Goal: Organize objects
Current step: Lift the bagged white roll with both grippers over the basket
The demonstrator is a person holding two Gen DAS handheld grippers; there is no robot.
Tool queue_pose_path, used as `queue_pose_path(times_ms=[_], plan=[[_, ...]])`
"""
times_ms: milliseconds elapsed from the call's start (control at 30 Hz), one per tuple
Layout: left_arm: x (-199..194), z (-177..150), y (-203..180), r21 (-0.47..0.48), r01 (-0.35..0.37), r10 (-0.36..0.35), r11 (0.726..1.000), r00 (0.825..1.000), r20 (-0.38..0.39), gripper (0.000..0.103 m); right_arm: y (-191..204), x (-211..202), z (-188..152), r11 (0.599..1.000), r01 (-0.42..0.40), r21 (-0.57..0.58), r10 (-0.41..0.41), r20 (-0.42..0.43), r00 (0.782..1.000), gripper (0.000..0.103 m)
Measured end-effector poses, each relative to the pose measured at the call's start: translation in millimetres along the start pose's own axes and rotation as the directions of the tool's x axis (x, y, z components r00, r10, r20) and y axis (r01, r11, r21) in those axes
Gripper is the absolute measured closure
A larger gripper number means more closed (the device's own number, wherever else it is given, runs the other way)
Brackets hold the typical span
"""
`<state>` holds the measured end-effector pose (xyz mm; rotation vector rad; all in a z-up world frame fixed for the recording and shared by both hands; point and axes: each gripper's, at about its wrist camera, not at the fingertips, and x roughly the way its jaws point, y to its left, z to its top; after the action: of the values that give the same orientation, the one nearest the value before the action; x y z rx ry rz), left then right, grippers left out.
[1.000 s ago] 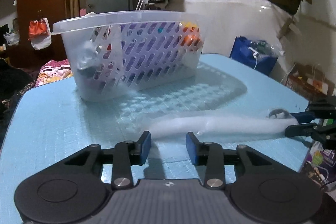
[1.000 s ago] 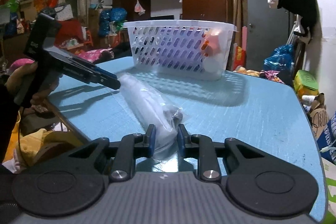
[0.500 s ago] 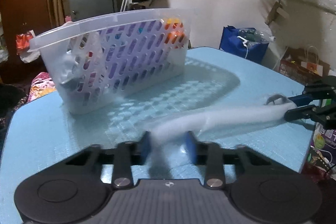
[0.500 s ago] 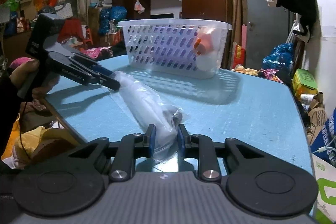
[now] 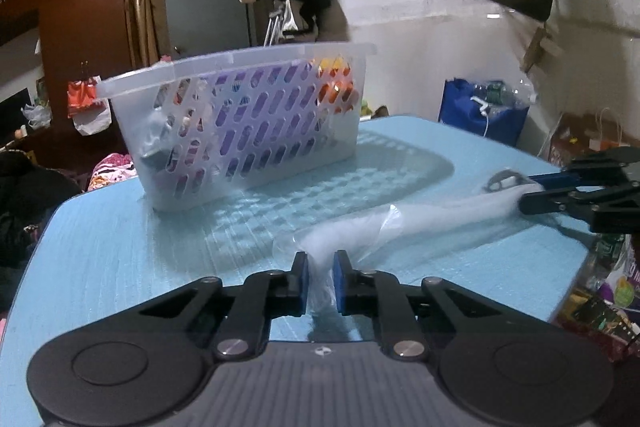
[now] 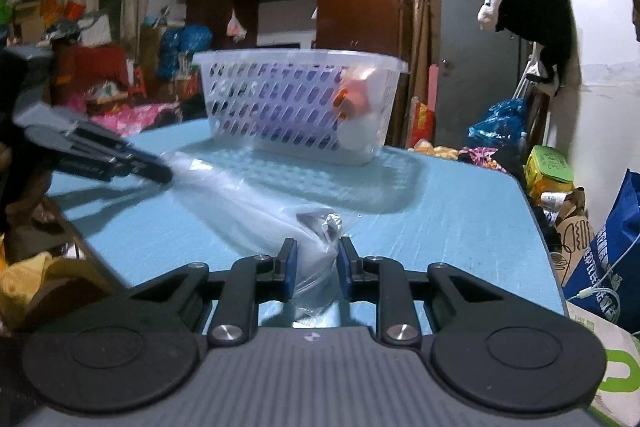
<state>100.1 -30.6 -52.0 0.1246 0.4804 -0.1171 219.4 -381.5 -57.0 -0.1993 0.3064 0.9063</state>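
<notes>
A long clear plastic bag (image 5: 436, 217), crinkled and cloudy with something pale rolled inside, stretches just above the light blue table (image 5: 120, 247), held at both ends. The left gripper (image 5: 320, 277) has its blue-padded fingers pinched on one end; the right gripper (image 6: 313, 267) is clamped on the other, bunched end, where a small dark item shows through. Behind stands a translucent white slotted basket (image 5: 256, 123) holding purple and orange things.

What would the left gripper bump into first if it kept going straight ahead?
The left gripper already pinches the clear plastic bag, so it would push that first. Farther ahead it would probably reach the white basket, though depth is hard to judge.
</notes>
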Motion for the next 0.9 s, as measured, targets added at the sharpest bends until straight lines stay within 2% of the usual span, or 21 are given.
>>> queue_pose_path(times_ms=[267, 400, 600, 733, 900], plan=[[-19, 7, 2, -0.005, -0.003, 0.004, 1.000, 0.998, 0.060, 0.087, 4, -1, 16, 0.999, 0.026, -0.040, -0.025, 0.045, 0.999, 0.081], [-35, 24, 6, 0.001, -0.026, 0.026, 1.000, 0.994, 0.107, 0.087, 4, -4, 42, 0.998, 0.023, -0.064, -0.017, 0.092, 0.996, 0.081], [-55, 87, 26, 0.026, -0.114, 0.106, 0.993, 0.973, 0.205, 0.087, -1, 8, 113, 0.994, 0.000, -0.105, 0.018, 0.173, 0.985, 0.081], [-41, 137, 55, 0.009, -0.164, 0.158, 0.986, 0.965, 0.209, 0.087, -11, 41, 161, 0.993, 0.003, -0.119, 0.021, 0.198, 0.980, 0.081], [1, 168, 89, -0.043, -0.184, 0.189, 0.982, 0.967, 0.172, 0.086, -21, 103, 194, 0.991, 0.006, -0.133, 0.016, 0.161, 0.987, 0.081]])
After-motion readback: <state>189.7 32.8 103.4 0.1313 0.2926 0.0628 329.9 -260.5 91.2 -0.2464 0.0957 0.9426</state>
